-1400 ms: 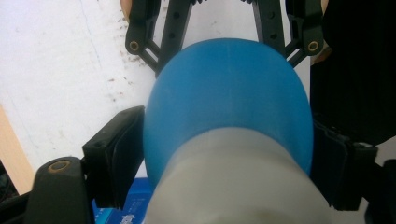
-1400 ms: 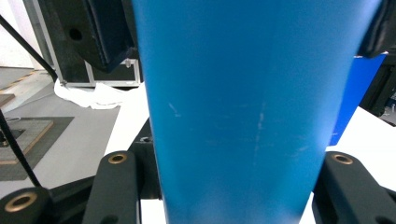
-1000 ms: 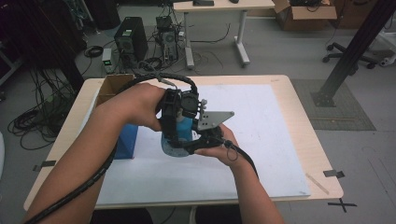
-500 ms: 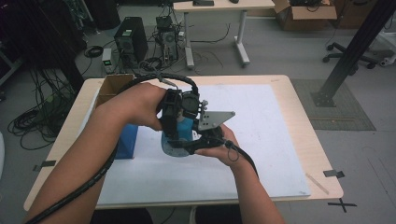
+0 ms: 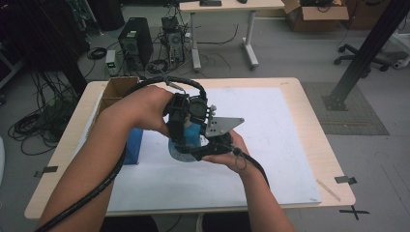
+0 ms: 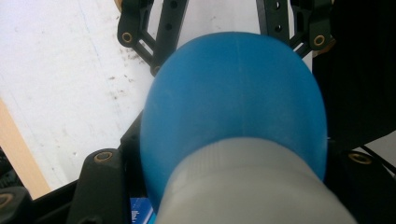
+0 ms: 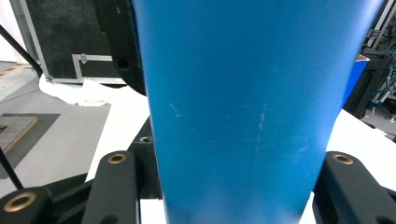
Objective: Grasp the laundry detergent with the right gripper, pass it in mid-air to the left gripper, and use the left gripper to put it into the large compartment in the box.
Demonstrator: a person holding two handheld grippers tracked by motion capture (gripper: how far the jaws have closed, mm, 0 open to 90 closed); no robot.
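we have the tall blue plastic bottle (image 5: 189,134) lifted above the white sheet (image 5: 270,145) that covers the light wooden table (image 5: 316,130), near its middle, and both tools are on it at once. our right gripper (image 5: 200,150) comes in low from the side and its jaws are clamped across the smooth blue body (image 7: 233,107), which runs straight up between them in the right gripper view; that grip carries the weight and keeps the bottle from turning. our left gripper (image 5: 186,123) comes down from above, and its jaws have just been closing: they now pinch the upper end of the bottle, where the left gripper view shows the rounded blue shoulder (image 6: 233,102) and the pale grey ribbed cap (image 6: 252,186) right under the lens. we judge the two grips are set this way so that one end stays fixed while the other is twisted, which fits unscrewing or tightening the cap, though no thread shows. we cannot tell whether the cap is tight or loose. behind our left forearm a blue box (image 5: 134,145) stands on the sheet, and an open cardboard box (image 5: 116,89) sits at the table's far left corner, both well apart from the work.
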